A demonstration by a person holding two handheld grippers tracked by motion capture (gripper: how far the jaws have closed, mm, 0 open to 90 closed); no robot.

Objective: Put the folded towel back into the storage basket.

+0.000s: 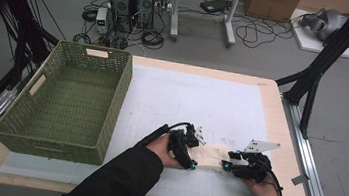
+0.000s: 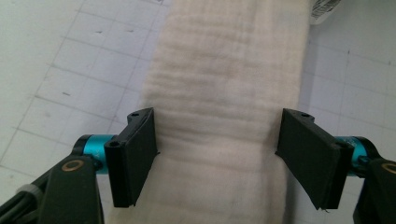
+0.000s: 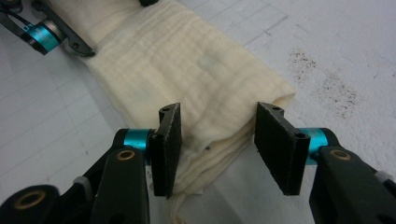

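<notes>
Folded cream cloth (image 2: 224,107) on white mat (image 1: 202,101), left gripper (image 2: 217,154) jaws wide, straddling the cloth's 2 edges, pads not pressing, right gripper (image 3: 217,149) jaws part open over the cloth's end, left pad touching folds, basket (image 1: 69,100) well apart.

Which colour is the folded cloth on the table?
Cream, clearest in the right gripper view: folded cloth.

high view overhead; gripper views close (both share the folded cloth (image 2: 224,116))
</notes>
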